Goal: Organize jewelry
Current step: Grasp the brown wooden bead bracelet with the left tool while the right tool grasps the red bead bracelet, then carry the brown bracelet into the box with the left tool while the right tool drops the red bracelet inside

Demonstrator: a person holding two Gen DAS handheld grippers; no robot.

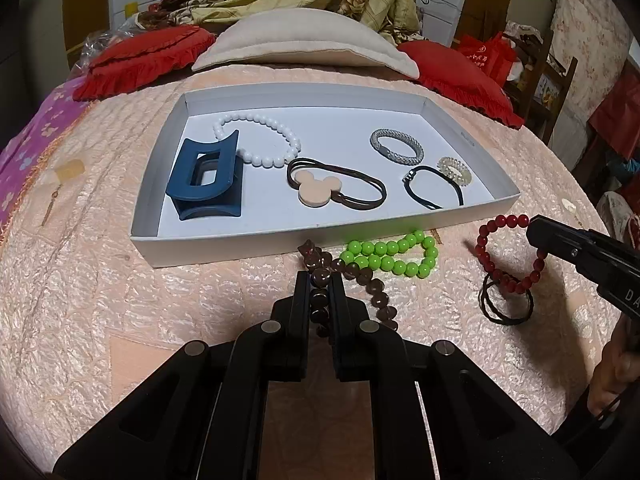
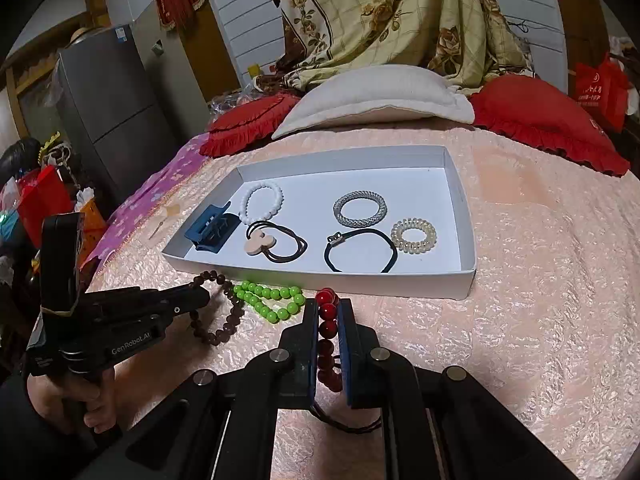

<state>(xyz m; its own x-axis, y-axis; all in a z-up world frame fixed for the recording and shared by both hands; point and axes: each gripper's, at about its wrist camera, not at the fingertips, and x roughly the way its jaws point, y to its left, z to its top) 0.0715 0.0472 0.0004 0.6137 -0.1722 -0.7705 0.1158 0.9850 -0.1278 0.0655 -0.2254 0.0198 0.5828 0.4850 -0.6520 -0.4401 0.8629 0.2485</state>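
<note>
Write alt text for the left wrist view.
The left gripper is shut on a brown bead bracelet on a pink bedspread, beside a green bead bracelet. The right gripper grips a red bead bracelet; beyond, a white tray holds hair accessories.

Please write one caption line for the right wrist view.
Right gripper clamps red bead bracelet before the white tray.

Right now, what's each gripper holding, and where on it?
Left gripper pinches the brown bead bracelet across its bead strand; right gripper pinches the red bead bracelet likewise.
</note>
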